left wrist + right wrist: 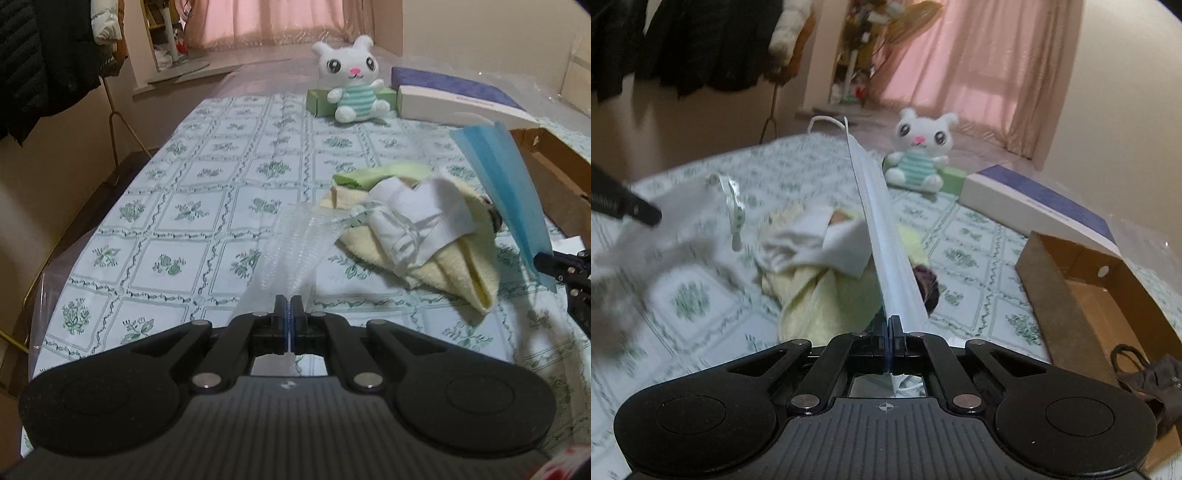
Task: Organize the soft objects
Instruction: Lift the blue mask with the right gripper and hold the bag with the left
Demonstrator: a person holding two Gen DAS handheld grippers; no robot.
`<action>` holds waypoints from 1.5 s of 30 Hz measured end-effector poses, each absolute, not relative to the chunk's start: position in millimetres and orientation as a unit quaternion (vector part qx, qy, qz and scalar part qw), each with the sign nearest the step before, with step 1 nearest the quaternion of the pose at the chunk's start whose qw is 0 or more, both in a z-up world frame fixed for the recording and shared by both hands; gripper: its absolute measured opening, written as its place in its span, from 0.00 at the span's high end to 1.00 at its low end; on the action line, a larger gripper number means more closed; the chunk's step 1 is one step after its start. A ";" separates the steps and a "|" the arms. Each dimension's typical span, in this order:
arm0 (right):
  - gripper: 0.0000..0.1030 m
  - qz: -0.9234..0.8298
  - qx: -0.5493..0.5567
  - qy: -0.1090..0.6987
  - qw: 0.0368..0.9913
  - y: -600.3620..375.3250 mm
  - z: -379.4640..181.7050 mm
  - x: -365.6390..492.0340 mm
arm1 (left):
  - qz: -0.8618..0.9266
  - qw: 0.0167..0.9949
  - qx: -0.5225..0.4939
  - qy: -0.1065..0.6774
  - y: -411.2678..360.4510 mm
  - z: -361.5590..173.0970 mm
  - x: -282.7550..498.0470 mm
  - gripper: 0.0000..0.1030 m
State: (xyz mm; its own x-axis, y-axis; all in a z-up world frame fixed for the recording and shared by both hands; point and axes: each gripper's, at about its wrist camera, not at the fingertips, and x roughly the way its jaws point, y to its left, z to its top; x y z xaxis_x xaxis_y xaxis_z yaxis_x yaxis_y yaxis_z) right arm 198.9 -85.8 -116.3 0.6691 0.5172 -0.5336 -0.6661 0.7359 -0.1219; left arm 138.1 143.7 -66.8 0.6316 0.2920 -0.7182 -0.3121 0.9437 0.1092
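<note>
My left gripper (pixel 290 301) is shut on a clear ribbed plastic sleeve (pixel 291 243) that stretches forward over the table. In the right wrist view that gripper (pixel 646 216) holds a blurred pale sheet (pixel 646 240) at the left. My right gripper (pixel 891 321) is shut on a blue face mask (pixel 882 229), held edge-on above the pile; the mask also shows in the left wrist view (pixel 506 192). A pile of a yellow towel (pixel 443 254), white cloth (pixel 406 218) and green cloth (pixel 380 175) lies on the table. A white plush bunny (pixel 352 81) sits at the far end.
An open cardboard box (pixel 1082 288) stands at the right, with a dark cloth item (pixel 1145 380) at its near end. A purple-and-white box (pixel 458 98) and a green box (pixel 317 101) lie near the bunny. The floral tablecloth (pixel 177 206) covers the table. Dark coats (pixel 40 55) hang at left.
</note>
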 end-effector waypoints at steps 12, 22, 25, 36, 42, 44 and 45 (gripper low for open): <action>1.00 0.306 -0.020 0.233 0.923 -144.5 -46.6 191.5 | 0.138 0.925 0.005 0.354 113.7 -28.2 134.6 0.97; 1.00 0.288 0.018 0.325 0.901 -189.7 -41.6 176.5 | 0.092 0.936 0.017 0.340 76.8 -12.6 136.0 0.97; 1.00 0.274 0.020 0.371 0.887 -199.3 -67.3 168.5 | 0.082 0.932 0.015 0.352 70.6 -19.4 132.0 0.97; 0.68 0.244 0.025 0.421 0.873 -209.9 -108.4 173.5 | 0.073 0.916 0.011 0.395 65.7 -49.2 127.7 0.97; 0.37 0.216 0.020 0.416 0.883 -209.3 -119.9 181.7 | 0.073 0.912 0.011 0.403 65.5 -57.1 133.9 0.97; 0.37 0.211 0.012 0.419 0.883 -208.7 -123.6 182.9 | 0.071 0.911 0.010 0.406 64.9 -59.1 135.0 0.97; 0.37 0.213 0.011 0.422 0.881 -209.1 -125.4 182.7 | 0.071 0.911 0.011 0.407 64.4 -59.9 135.0 0.97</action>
State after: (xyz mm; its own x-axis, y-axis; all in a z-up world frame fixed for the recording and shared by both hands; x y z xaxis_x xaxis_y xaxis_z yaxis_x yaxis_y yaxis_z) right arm 182.7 -209.1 -125.4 0.5539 0.3851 -0.7382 -0.3661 0.9090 0.1995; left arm 135.0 64.4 -59.9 0.6595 0.1374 -0.7390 -0.1200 0.9898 0.0768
